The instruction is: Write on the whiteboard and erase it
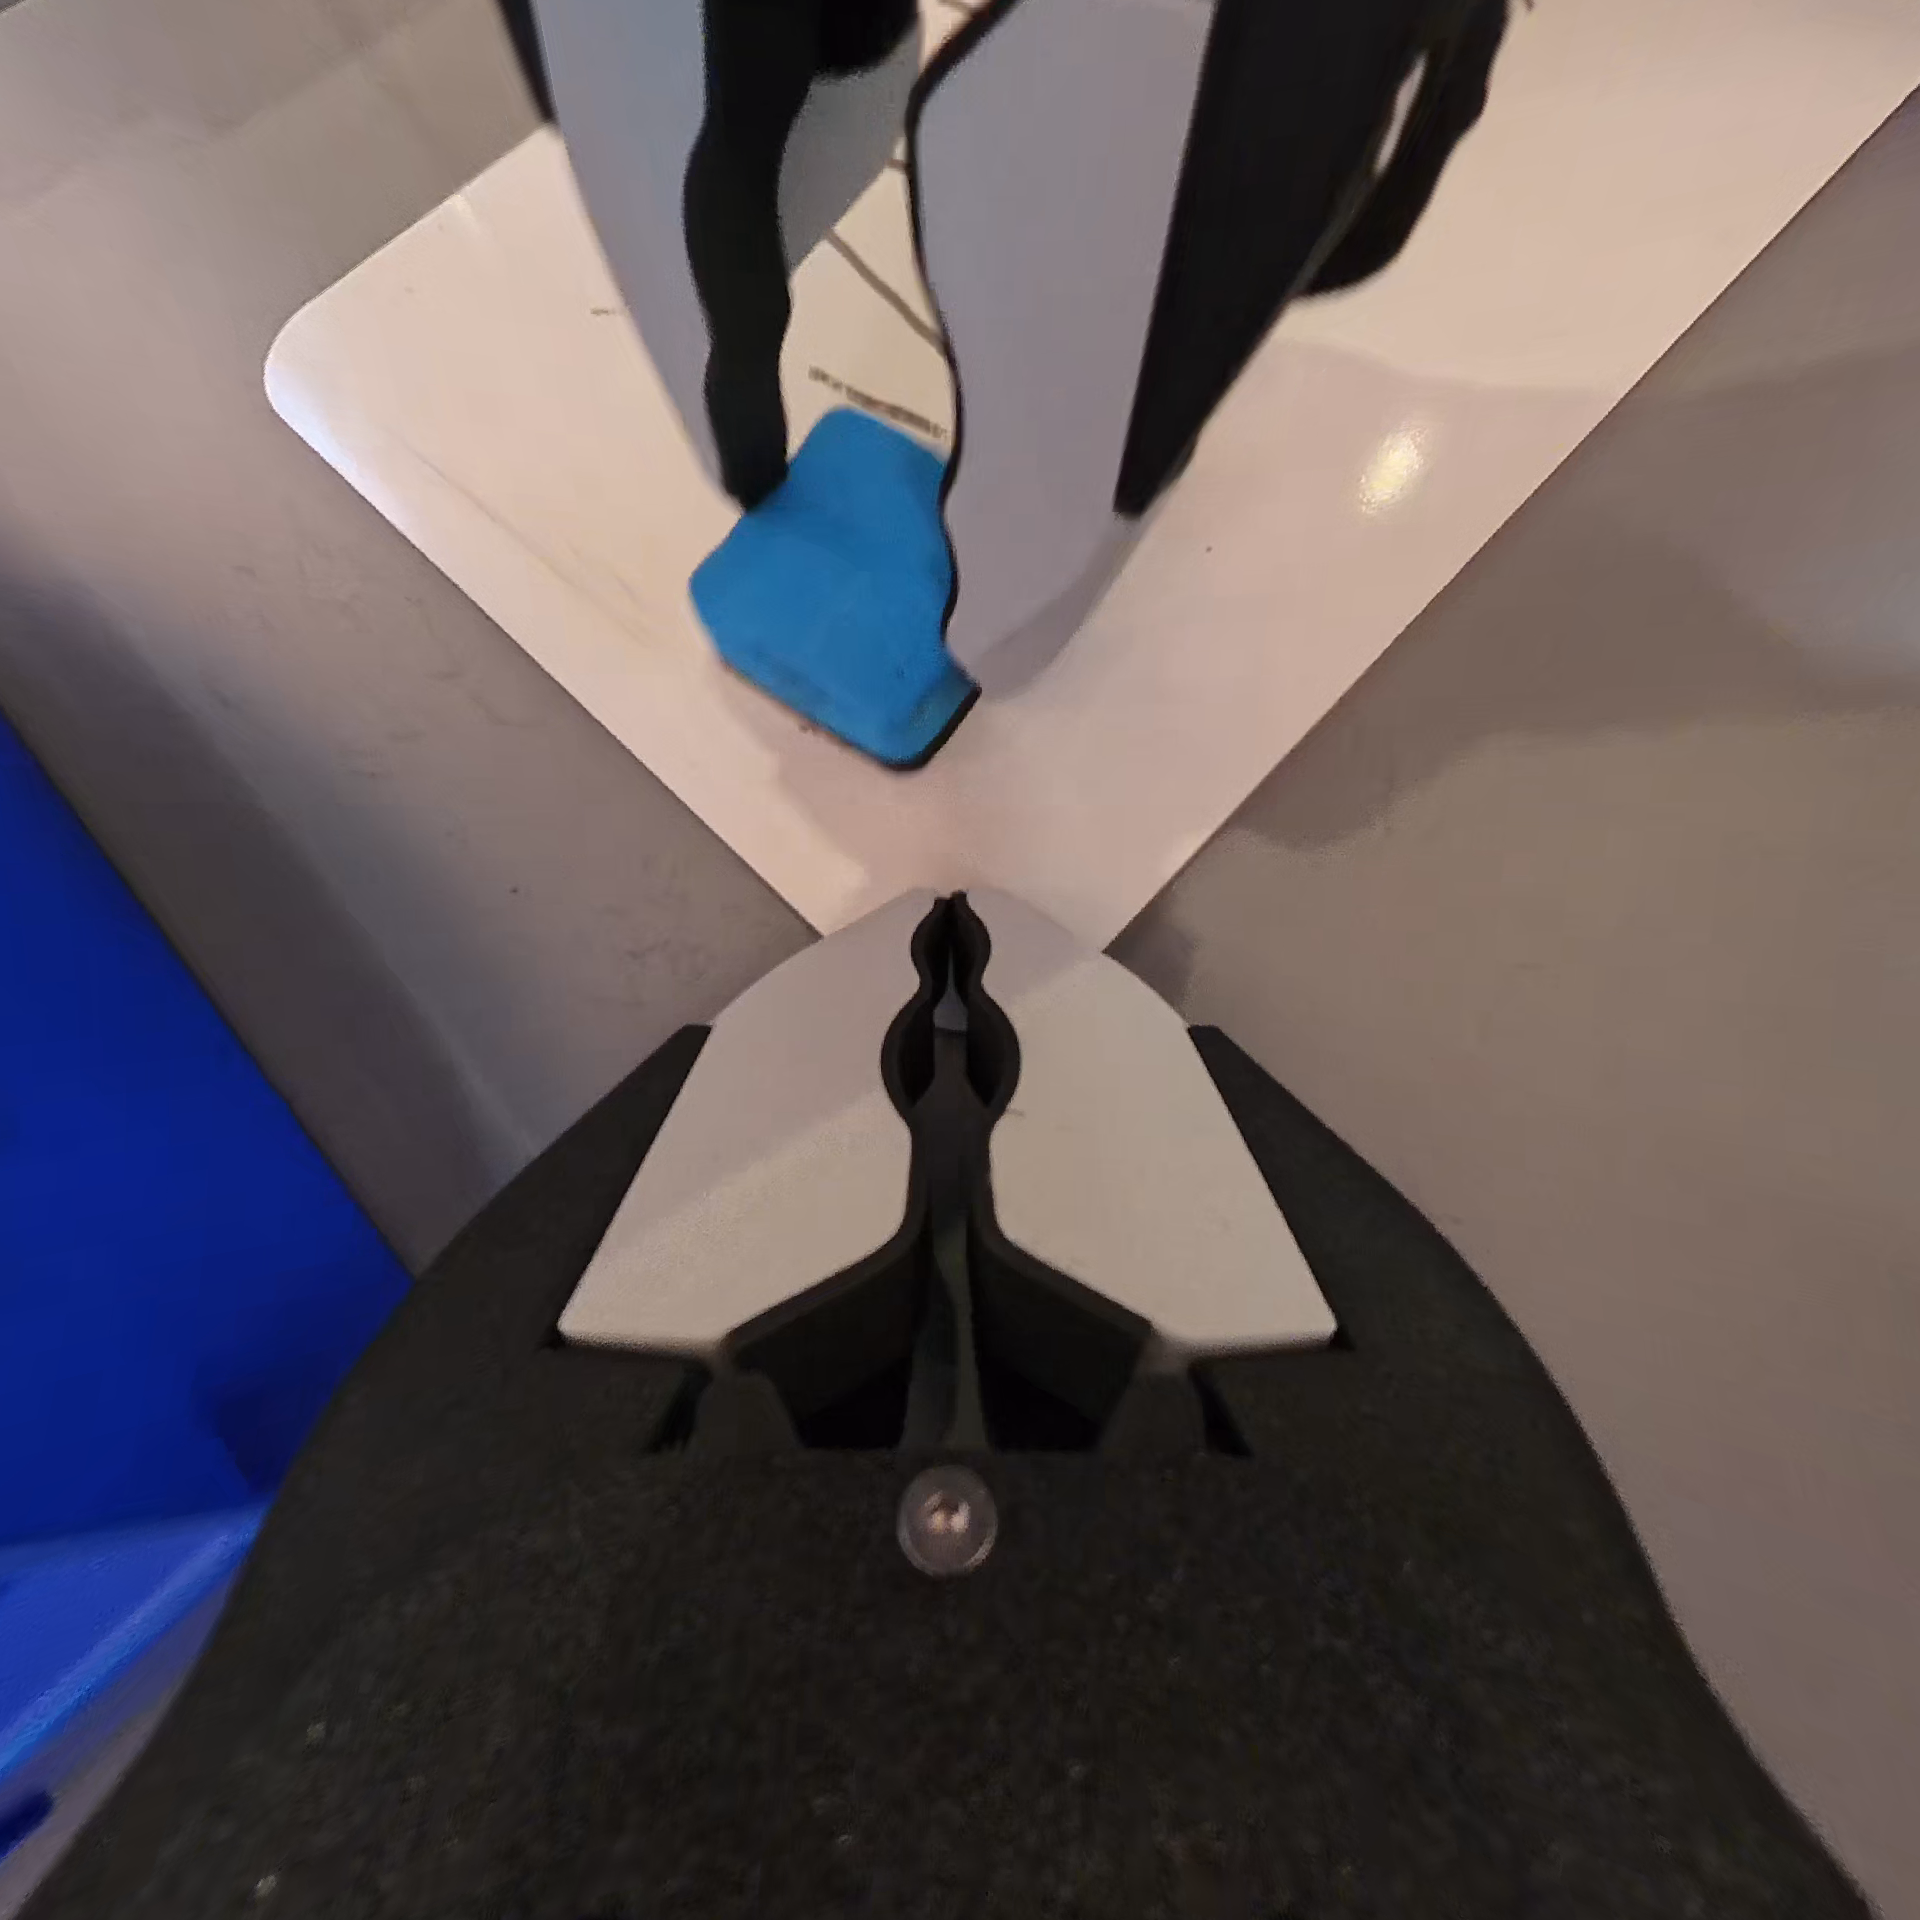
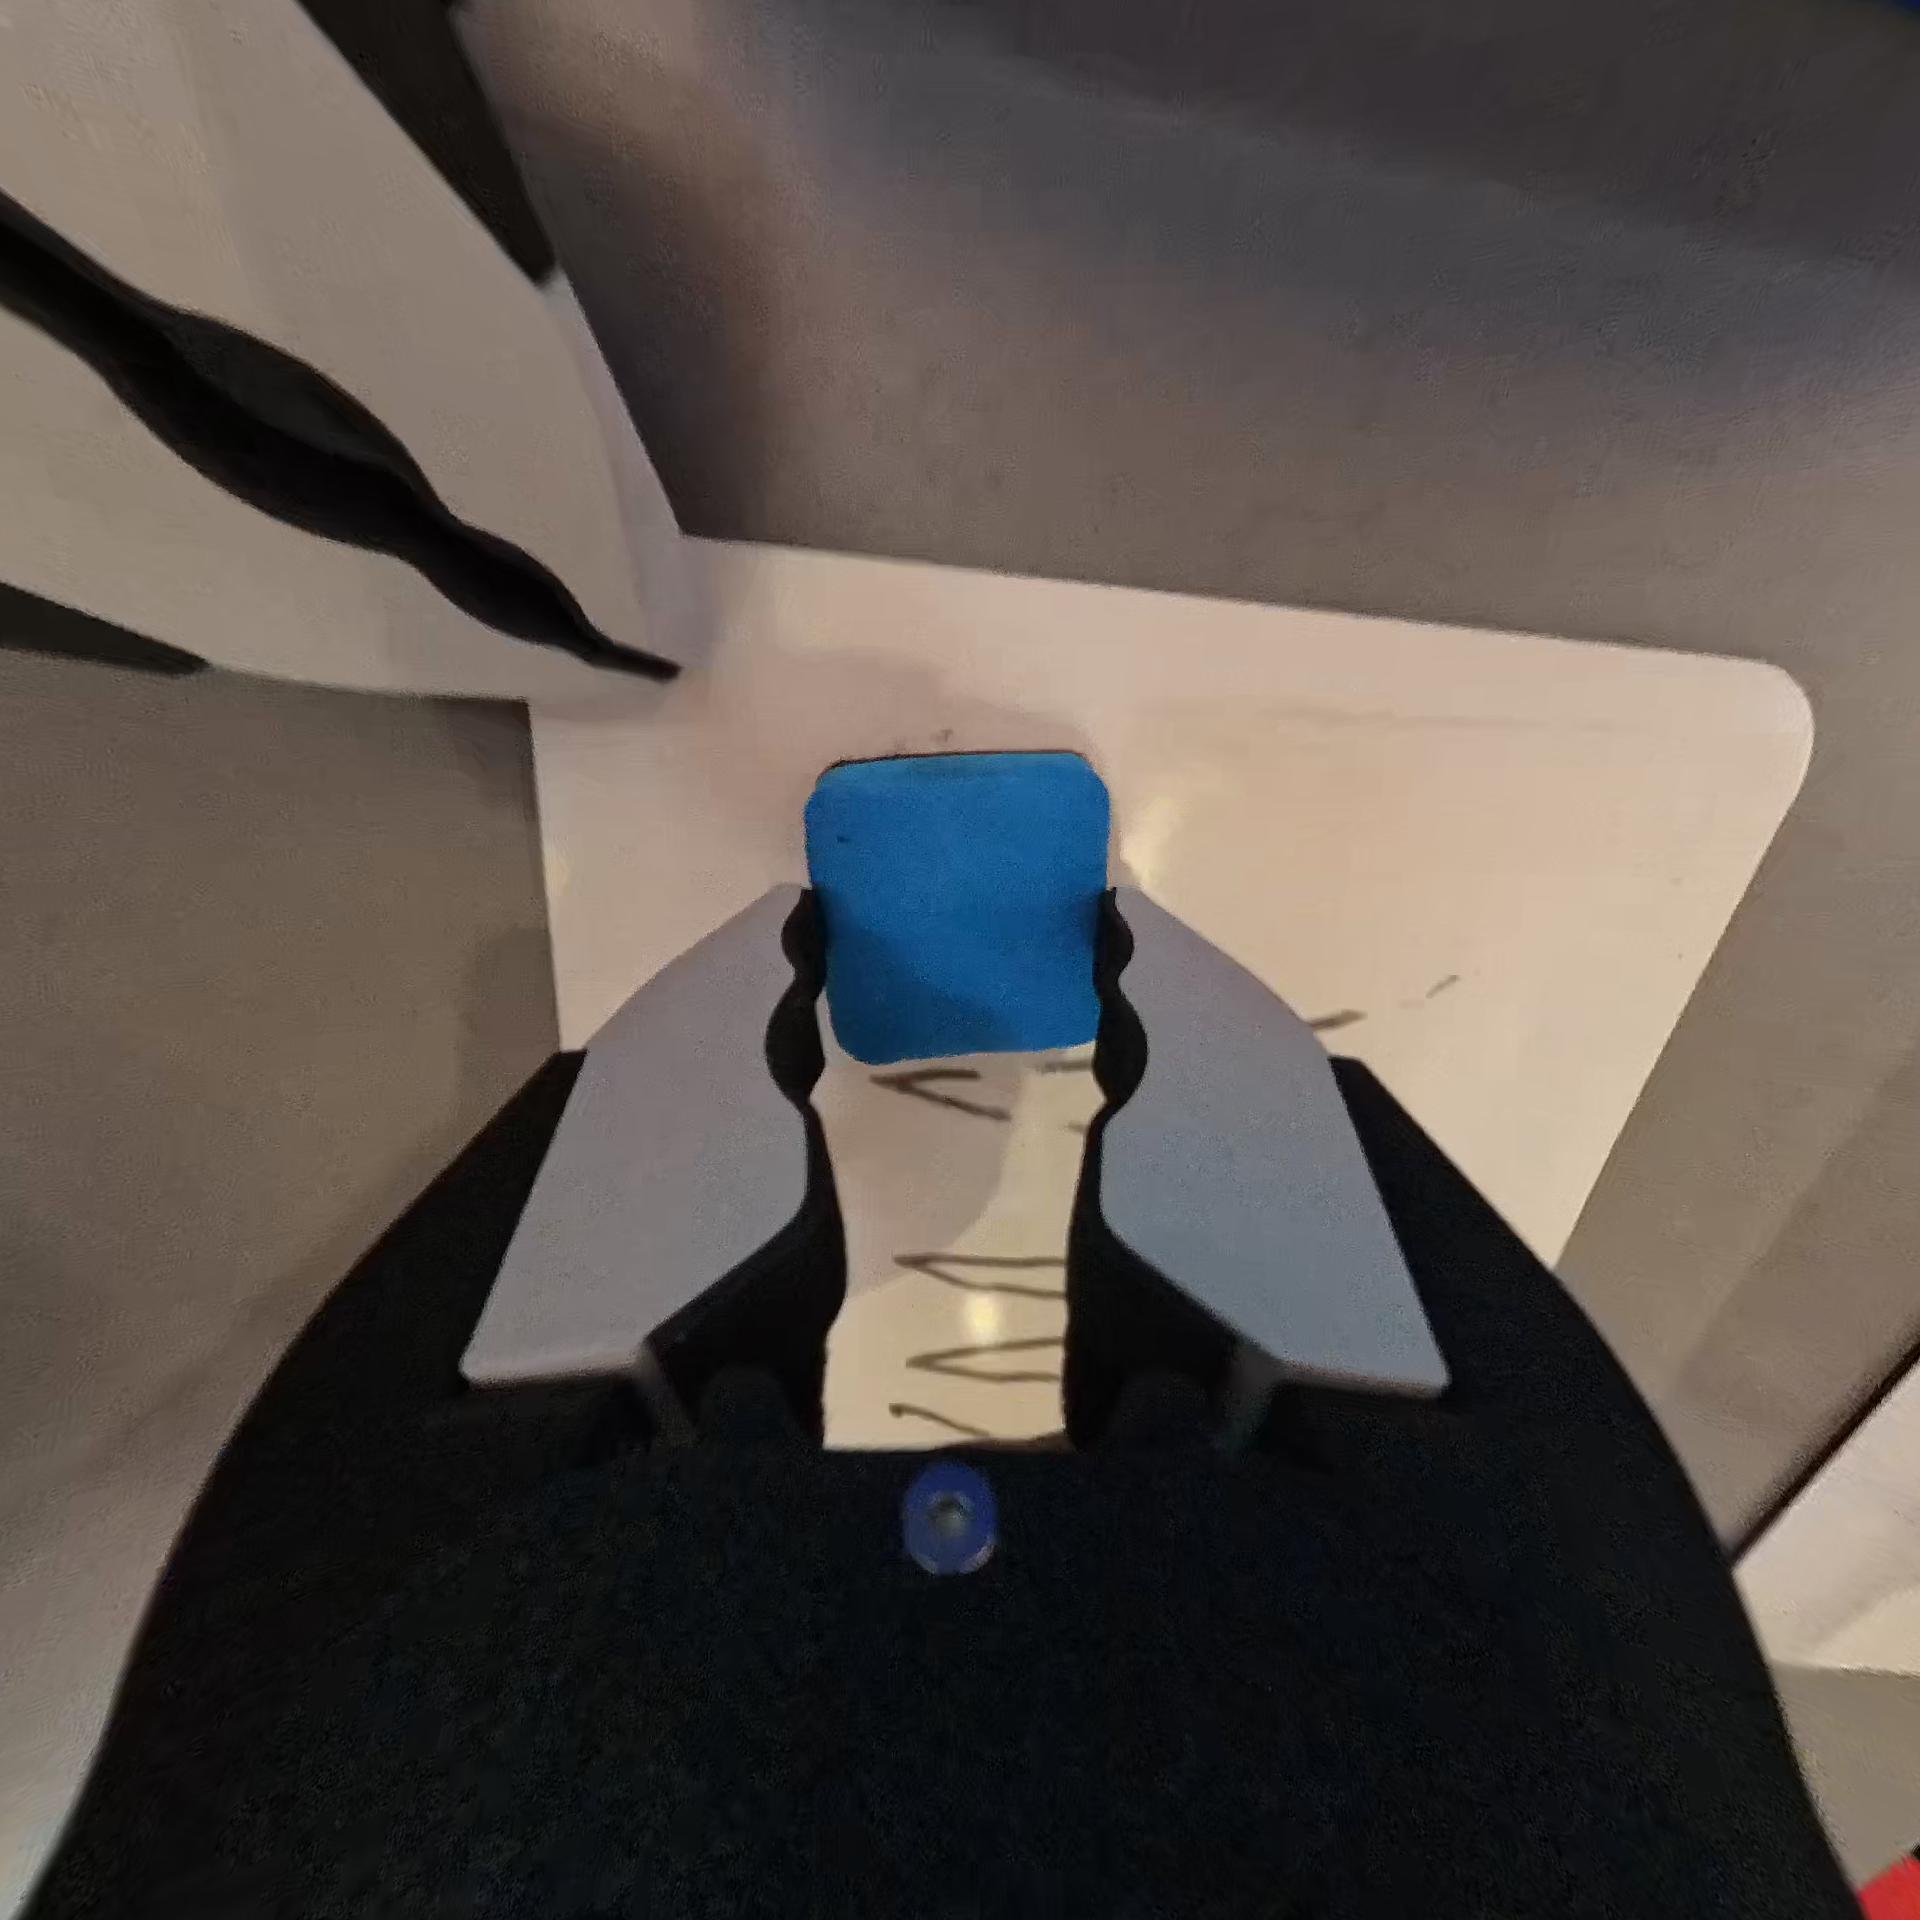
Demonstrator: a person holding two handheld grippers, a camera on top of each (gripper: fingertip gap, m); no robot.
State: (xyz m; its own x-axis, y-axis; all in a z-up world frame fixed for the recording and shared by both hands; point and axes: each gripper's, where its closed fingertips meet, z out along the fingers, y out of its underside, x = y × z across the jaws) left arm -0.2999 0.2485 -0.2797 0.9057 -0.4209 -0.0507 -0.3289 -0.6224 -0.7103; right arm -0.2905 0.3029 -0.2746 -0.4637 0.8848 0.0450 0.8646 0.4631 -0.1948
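A white whiteboard (image 2: 1351, 852) with rounded corners lies flat on a grey table; it also shows in the left wrist view (image 1: 468, 416). Black zigzag marker lines (image 2: 977, 1278) run across it between my right fingers. My right gripper (image 2: 951, 914) is shut on a blue eraser (image 2: 951, 914) and presses it on the board. In the left wrist view the eraser (image 1: 831, 592) sits under the right gripper's fingers (image 1: 743, 343). My left gripper (image 1: 954, 909) is shut and empty, its tips at the board's near corner. It also shows at the upper left of the right wrist view (image 2: 623, 655).
The grey table (image 1: 1558, 935) surrounds the board. A blue bin (image 1: 125, 1247) stands at the left edge of the left wrist view. A thin black cable (image 1: 935, 260) hangs by the right gripper.
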